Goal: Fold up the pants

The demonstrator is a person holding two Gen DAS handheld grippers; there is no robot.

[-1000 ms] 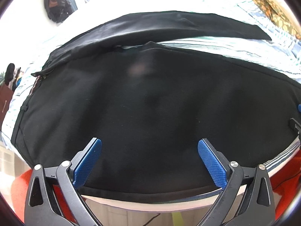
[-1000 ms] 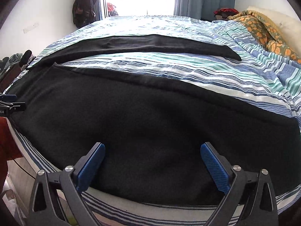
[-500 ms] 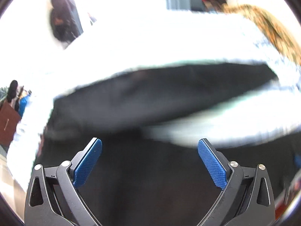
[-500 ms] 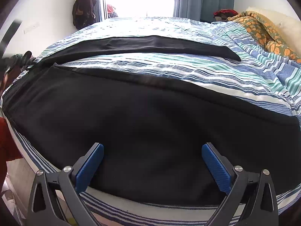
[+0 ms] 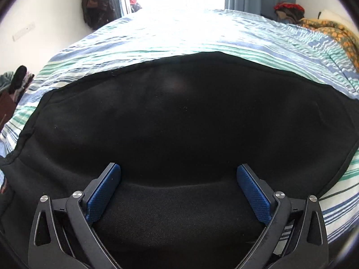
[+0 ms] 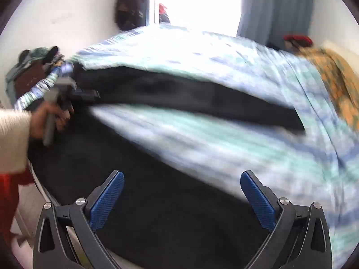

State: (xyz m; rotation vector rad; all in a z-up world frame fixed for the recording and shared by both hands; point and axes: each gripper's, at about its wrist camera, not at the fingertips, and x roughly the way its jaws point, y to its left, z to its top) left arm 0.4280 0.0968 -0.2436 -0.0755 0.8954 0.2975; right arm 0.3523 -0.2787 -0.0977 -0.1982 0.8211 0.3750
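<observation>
Black pants lie spread across the striped bedsheet at the near side of the bed, filling most of the left wrist view. The left gripper sits low over the fabric, its blue pads wide apart and holding nothing. The right gripper hovers over the near leg, its fingers likewise apart and empty (this view is motion-blurred). There the second leg stretches toward the far right, apart from the near one, with sheet between. A hand in a cream sleeve grips a gripper handle at left.
</observation>
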